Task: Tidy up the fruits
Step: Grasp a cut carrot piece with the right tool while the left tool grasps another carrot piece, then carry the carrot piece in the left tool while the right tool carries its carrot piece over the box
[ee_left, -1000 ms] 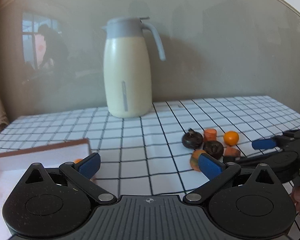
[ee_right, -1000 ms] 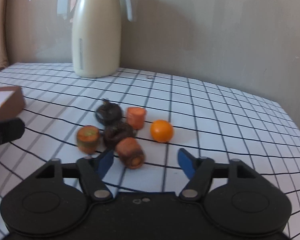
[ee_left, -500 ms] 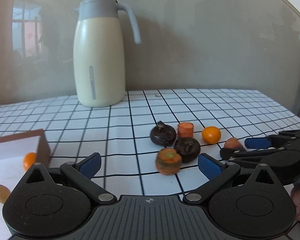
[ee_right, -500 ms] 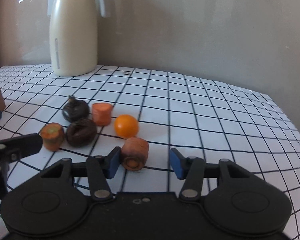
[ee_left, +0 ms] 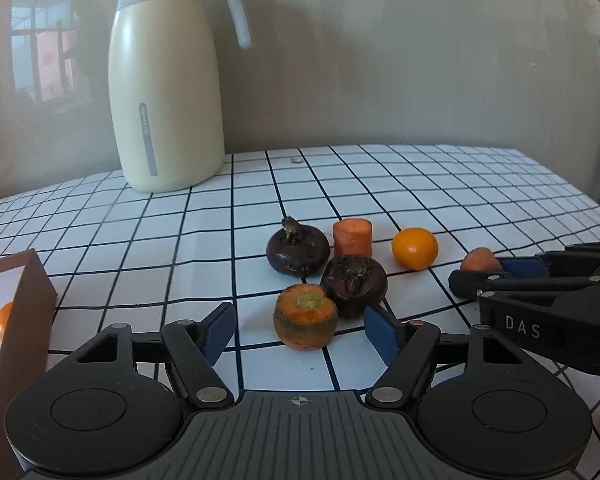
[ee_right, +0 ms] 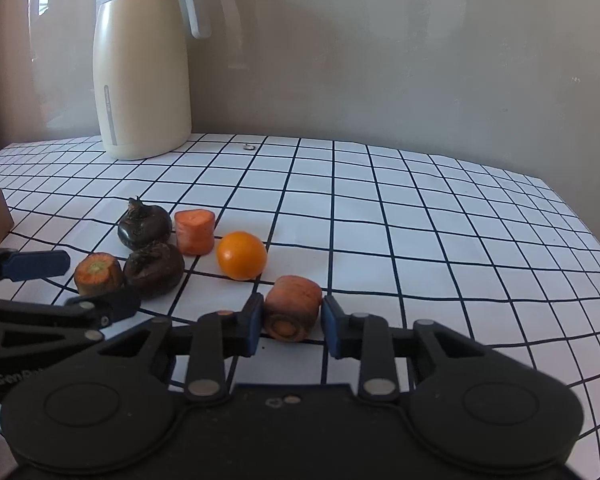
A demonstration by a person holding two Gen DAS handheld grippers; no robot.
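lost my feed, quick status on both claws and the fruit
Right claw just closed on carrot chunk. Left claw closing around carrot top, not yet gripping. Dark bulb crowds its right pad.

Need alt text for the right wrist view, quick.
The right gripper is shut on a carrot chunk on the checkered tablecloth. Beyond lie an orange, two dark fruits, two more carrot pieces and a cream jug.

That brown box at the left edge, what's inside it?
The brown box has a white inside, and one small orange fruit shows past its wall. The wall and the picture's edge hide the rest, so anything else inside cannot be told.
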